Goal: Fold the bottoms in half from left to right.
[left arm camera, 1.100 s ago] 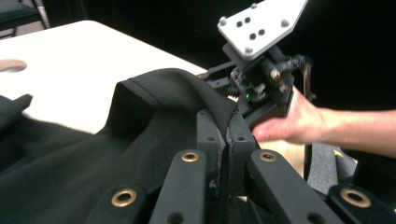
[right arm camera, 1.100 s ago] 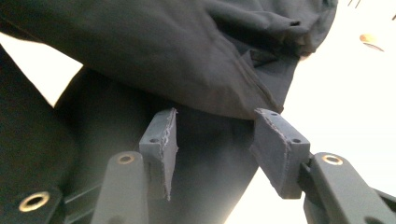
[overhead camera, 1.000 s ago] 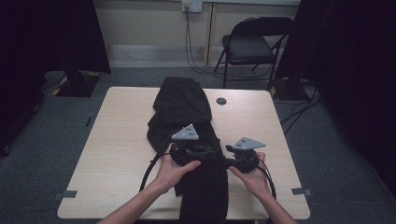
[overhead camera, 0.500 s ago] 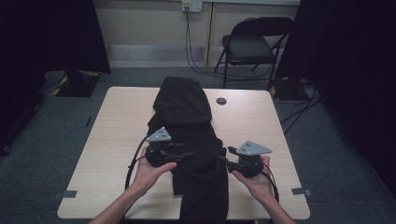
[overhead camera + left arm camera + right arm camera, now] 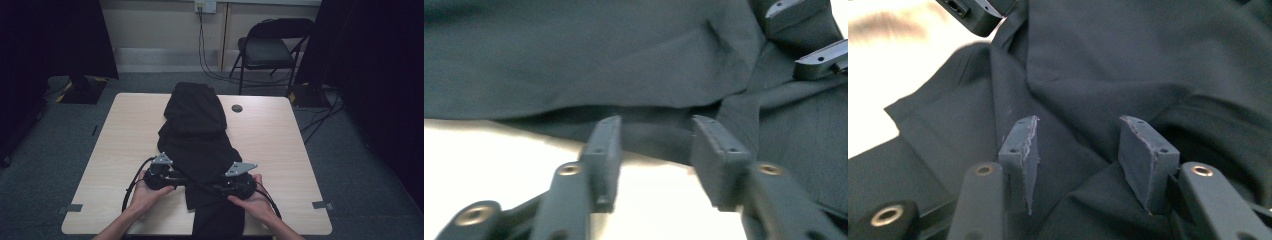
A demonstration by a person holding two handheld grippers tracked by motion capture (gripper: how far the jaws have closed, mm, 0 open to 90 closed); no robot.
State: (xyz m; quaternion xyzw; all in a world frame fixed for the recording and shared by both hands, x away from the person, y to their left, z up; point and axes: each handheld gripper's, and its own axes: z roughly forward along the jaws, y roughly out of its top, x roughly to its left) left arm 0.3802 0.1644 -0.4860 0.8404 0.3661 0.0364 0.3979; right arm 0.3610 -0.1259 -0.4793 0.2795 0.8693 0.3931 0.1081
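Cloth (image 5: 200, 135) lies along my tabletop (image 5: 280, 145); left tool (image 5: 654, 150) just opened at its edge; right tool (image 5: 1080, 155) gapes over folds, gripping nothing.

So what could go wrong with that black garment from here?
The left gripper, its jaws just opened, points at the garment's edge with nothing between its pads; closing now might catch several layers or none. The cloth already hangs over the table's near edge, so a pull could drag more off. The trailing cable might snag the fabric.
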